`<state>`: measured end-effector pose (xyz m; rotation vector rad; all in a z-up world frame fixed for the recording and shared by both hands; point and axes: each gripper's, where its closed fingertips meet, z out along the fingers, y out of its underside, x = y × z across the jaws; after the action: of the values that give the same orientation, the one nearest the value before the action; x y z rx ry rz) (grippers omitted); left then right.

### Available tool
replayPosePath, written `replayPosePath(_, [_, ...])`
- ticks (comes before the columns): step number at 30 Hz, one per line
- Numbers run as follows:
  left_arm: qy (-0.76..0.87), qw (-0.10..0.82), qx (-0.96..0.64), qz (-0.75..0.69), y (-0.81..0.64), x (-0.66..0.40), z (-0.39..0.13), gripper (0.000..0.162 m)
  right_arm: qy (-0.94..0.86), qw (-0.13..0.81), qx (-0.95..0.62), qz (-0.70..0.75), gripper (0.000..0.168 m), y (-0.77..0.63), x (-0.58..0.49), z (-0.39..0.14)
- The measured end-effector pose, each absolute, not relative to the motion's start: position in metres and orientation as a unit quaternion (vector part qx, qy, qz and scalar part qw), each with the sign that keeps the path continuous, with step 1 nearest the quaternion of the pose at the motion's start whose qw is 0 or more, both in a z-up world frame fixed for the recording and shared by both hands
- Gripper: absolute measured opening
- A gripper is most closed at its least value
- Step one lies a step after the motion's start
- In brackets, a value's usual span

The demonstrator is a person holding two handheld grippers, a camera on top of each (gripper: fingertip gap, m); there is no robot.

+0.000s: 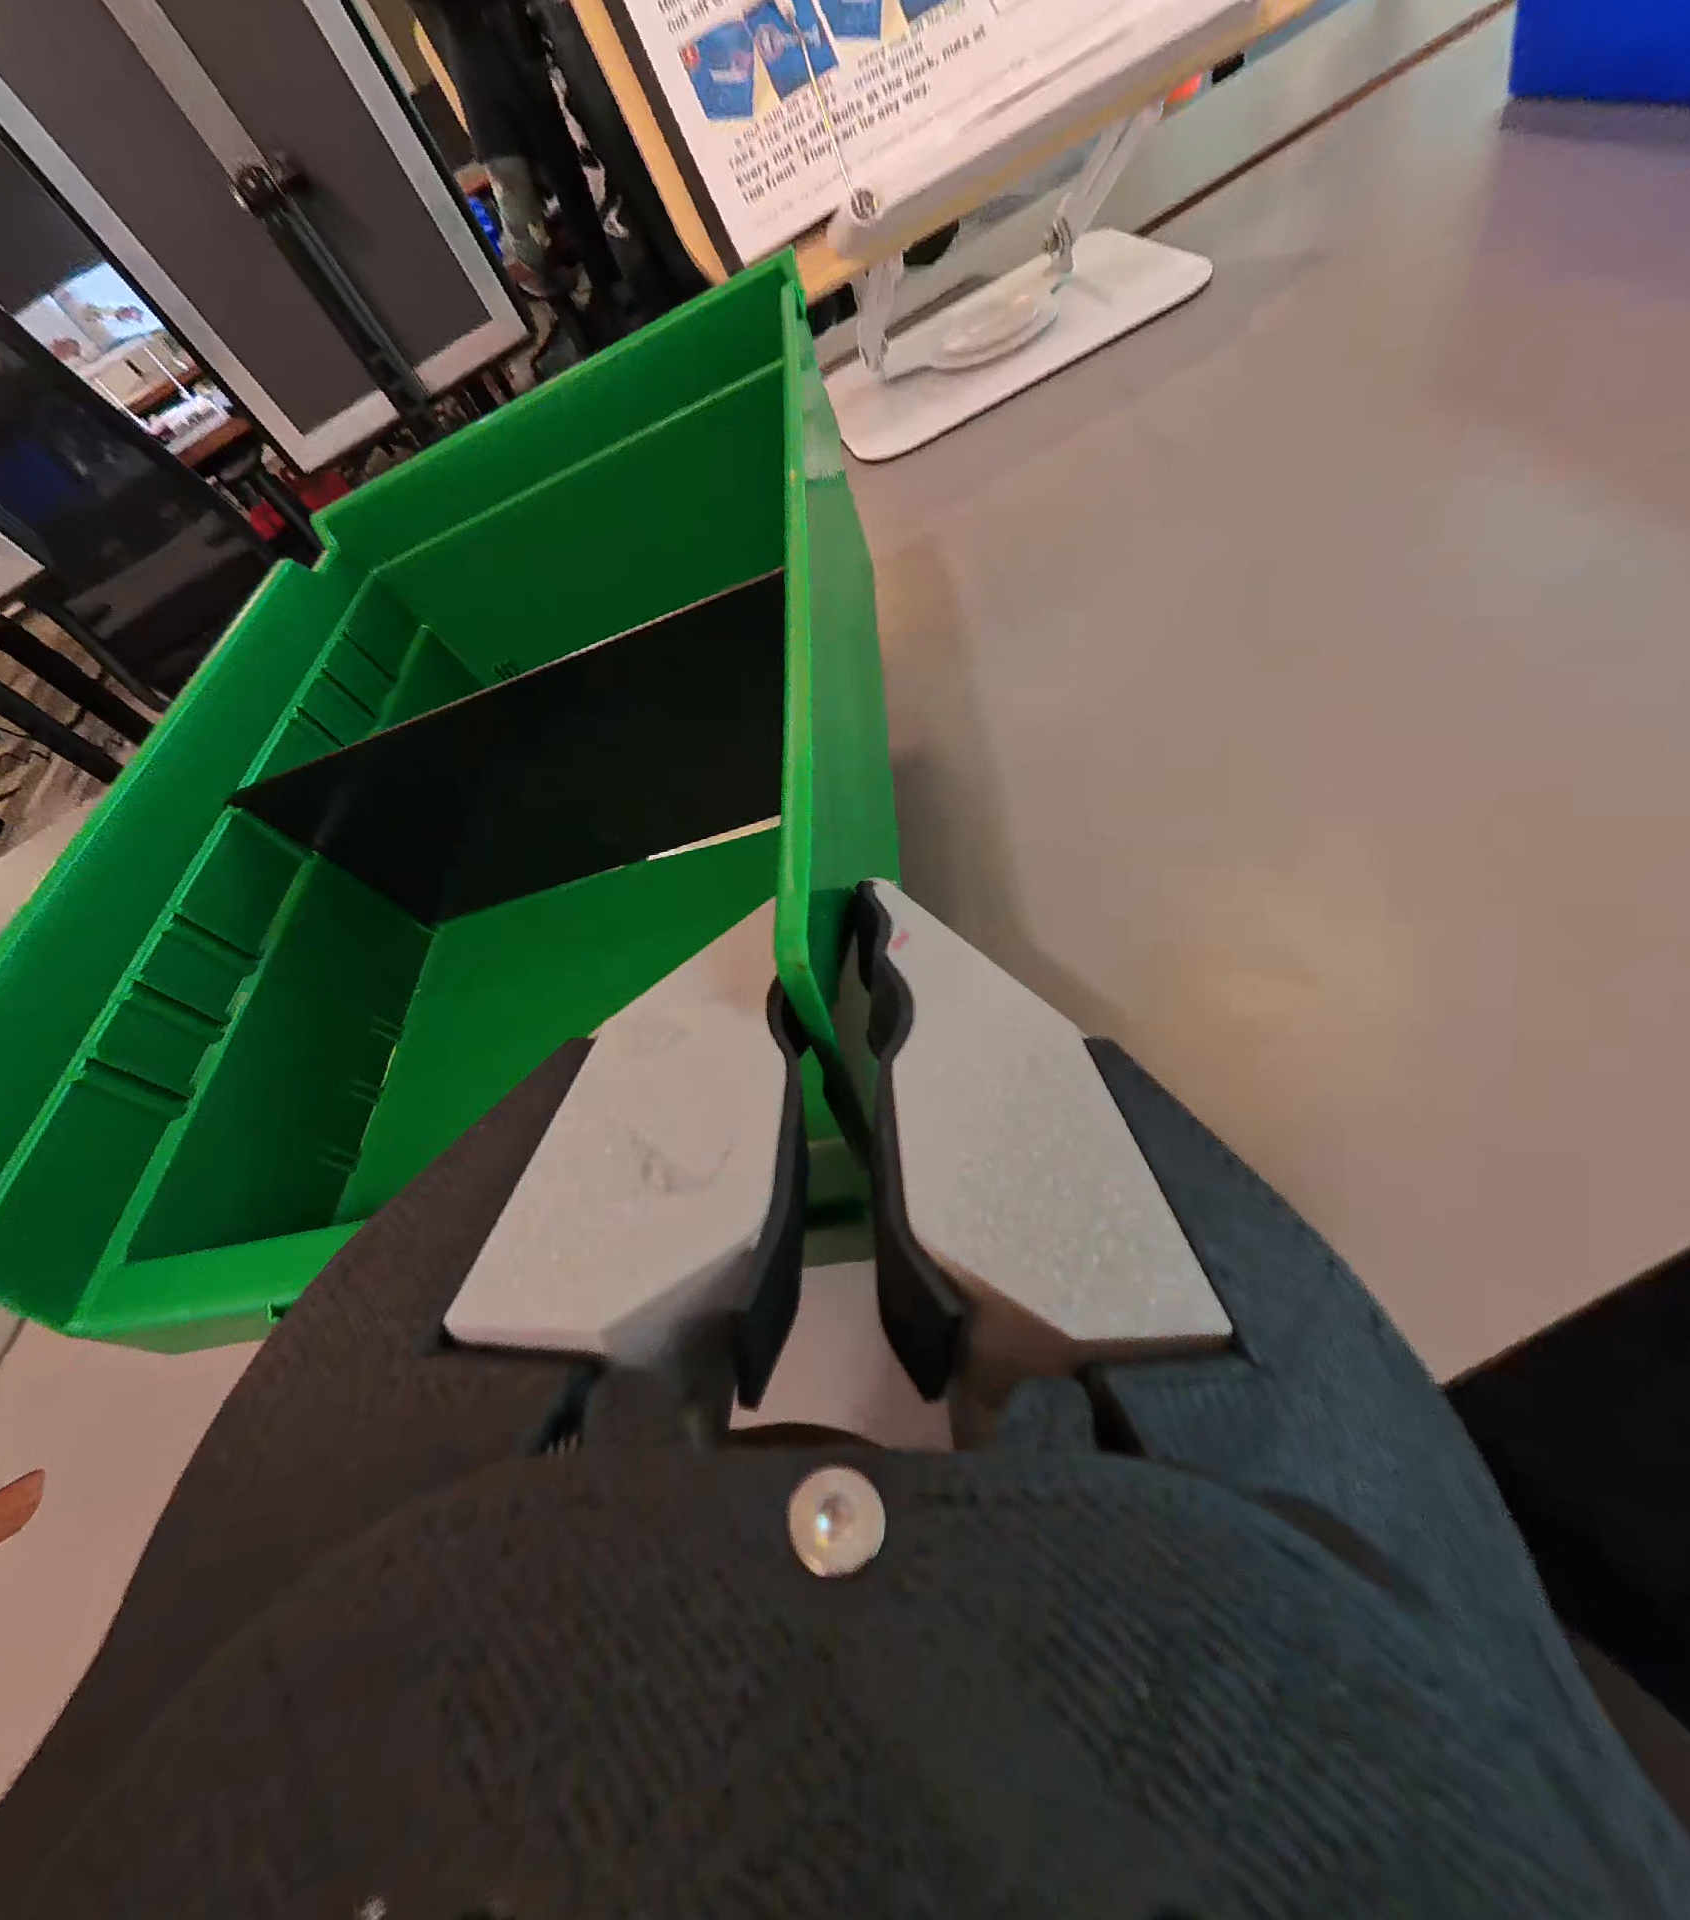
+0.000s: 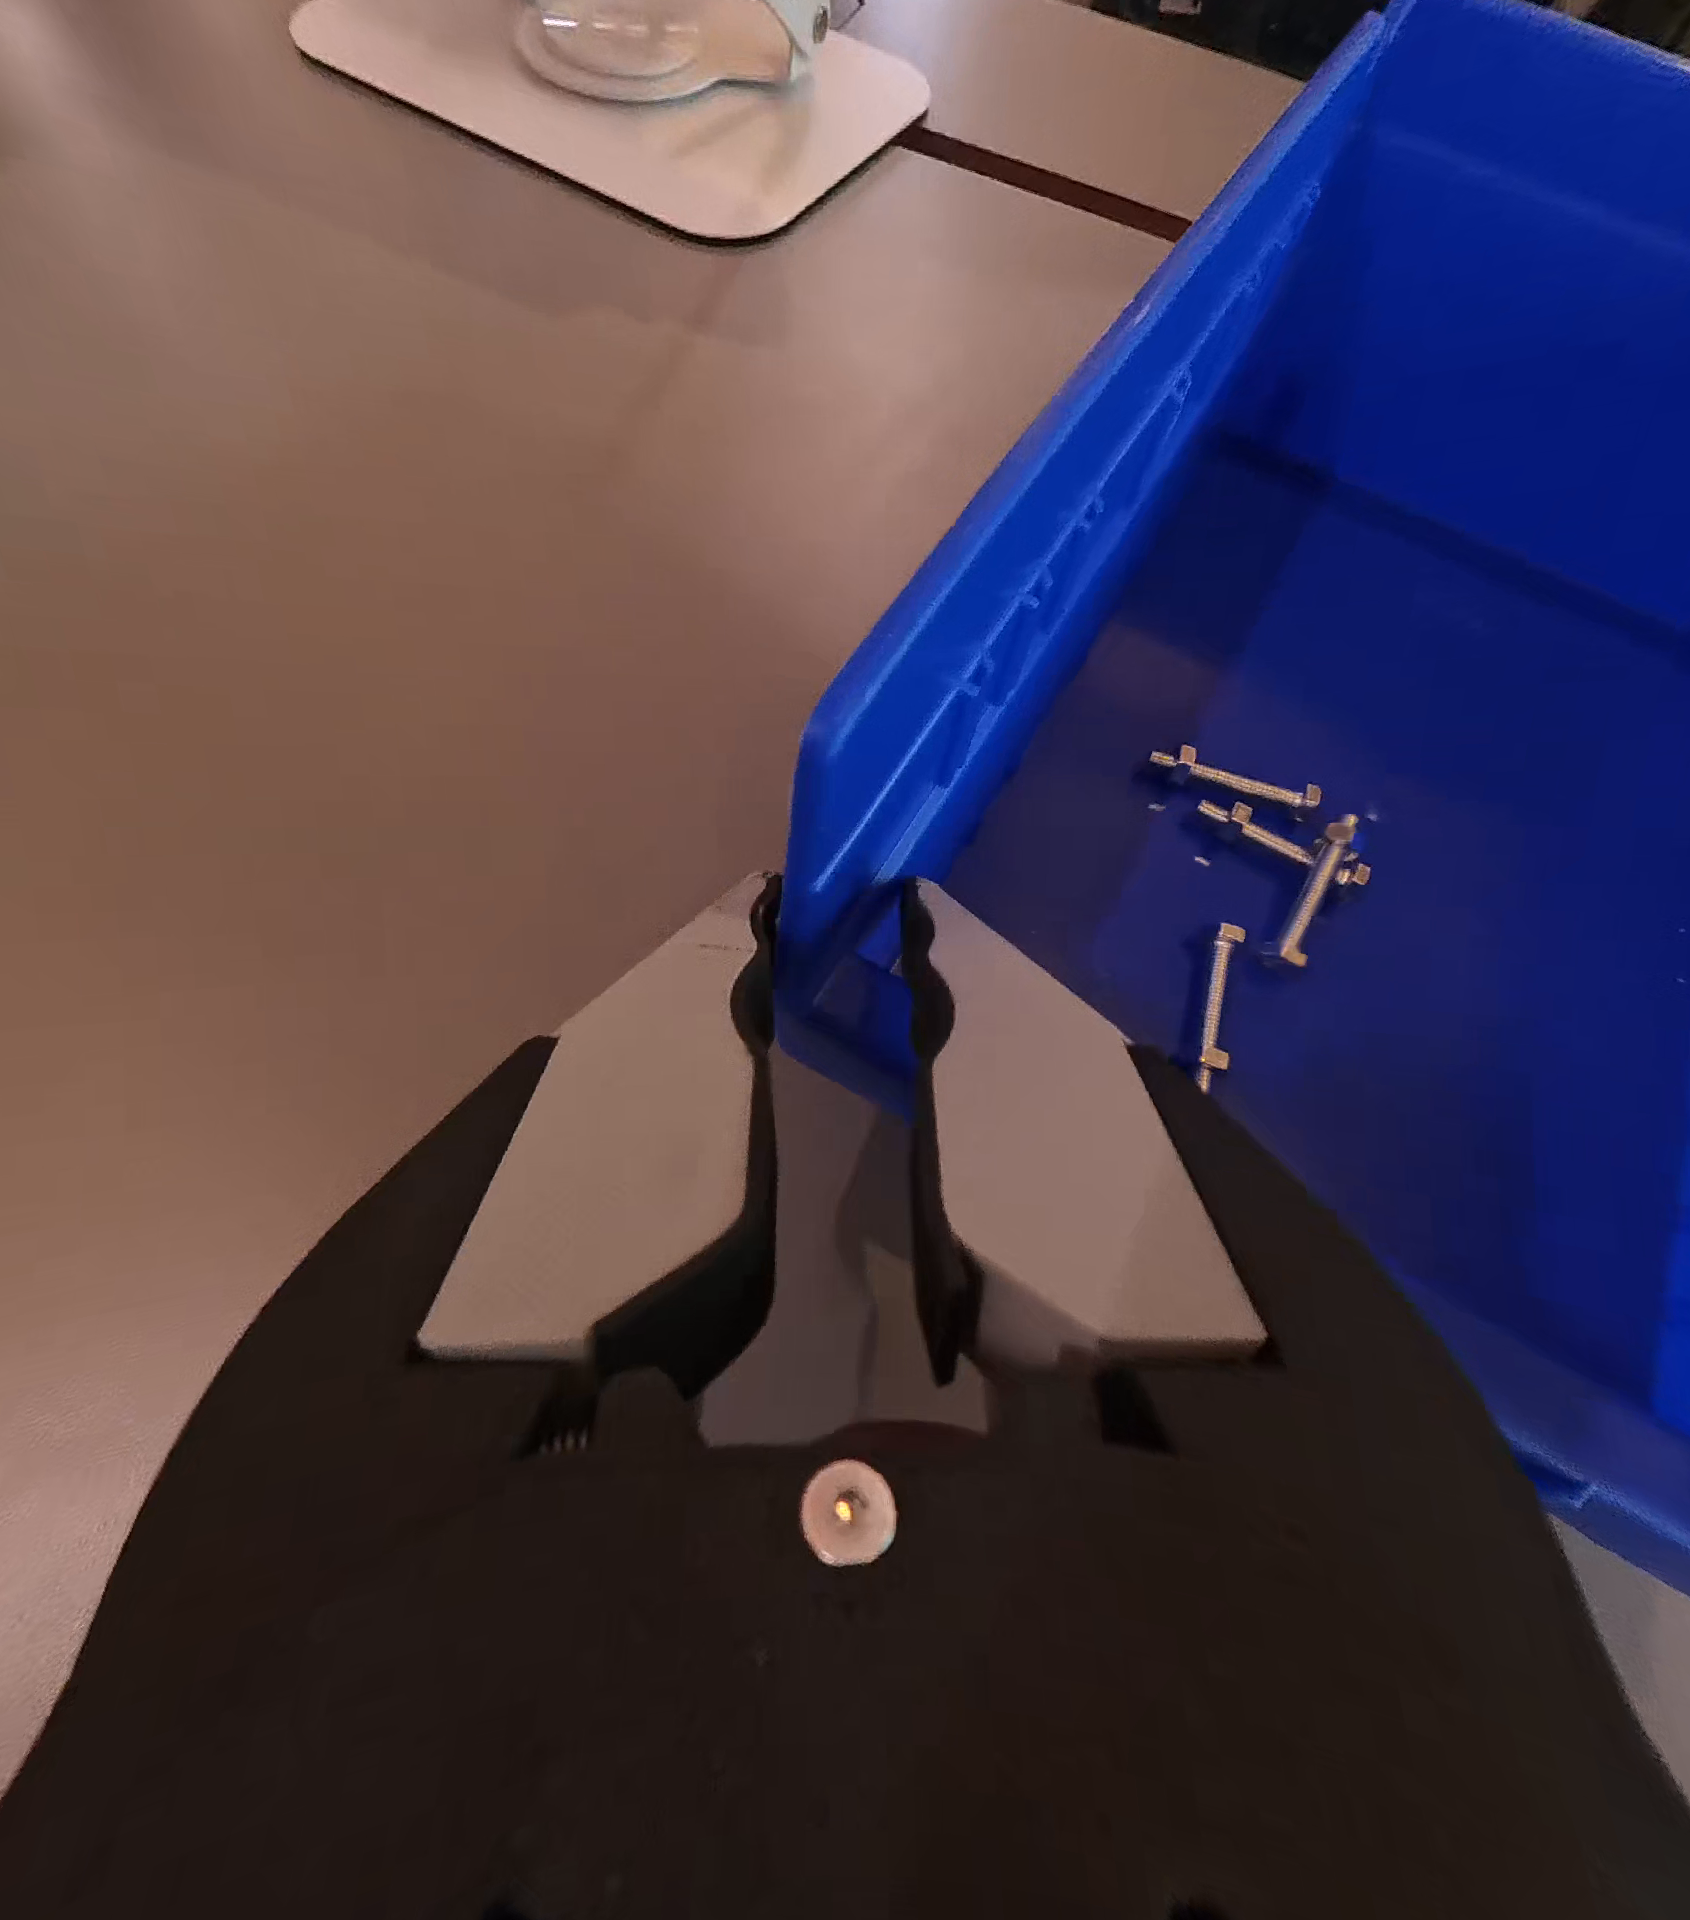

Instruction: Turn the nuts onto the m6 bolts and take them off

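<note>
Left gripper (image 1: pixel 836 982): clamped on side wall of green plastic bin (image 1: pixel 550 582), black divider panel (image 1: pixel 550 769) inside | Right gripper (image 2: pixel 836 940): clamped on corner wall of blue plastic bin (image 2: pixel 1547 436) | Silver bolts (image 2: pixel 1267 873): loose on blue bin floor, nuts fitted on some | Grey table (image 2: pixel 353 571).

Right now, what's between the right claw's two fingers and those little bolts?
In the right wrist view, the right gripper pinches the blue bin wall; past it, only bare blue floor before the bolts.
</note>
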<state>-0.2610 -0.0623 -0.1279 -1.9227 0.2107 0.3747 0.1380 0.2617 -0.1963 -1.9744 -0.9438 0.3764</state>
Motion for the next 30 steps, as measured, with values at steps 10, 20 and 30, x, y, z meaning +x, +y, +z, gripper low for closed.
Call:
replayPosePath(10, [0.065, 0.608, -0.768, 0.188, -0.132, -0.259, -0.069, 0.004, -0.517, 0.399, -0.736, 0.177, 0.017, 0.098, 0.06, -0.188])
replayPosePath(20, [0.018, 0.615, -0.754, 0.23, -0.189, -0.264, -0.057, 0.004, -0.584, 0.386, -0.674, 0.237, 0.018, -0.044, -0.177, -0.195])
replayPosePath(30, [0.024, 0.621, -0.736, 0.27, -0.223, -0.276, -0.045, 0.003, -0.596, 0.42, -0.595, 0.337, 0.037, -0.087, -0.221, -0.11])
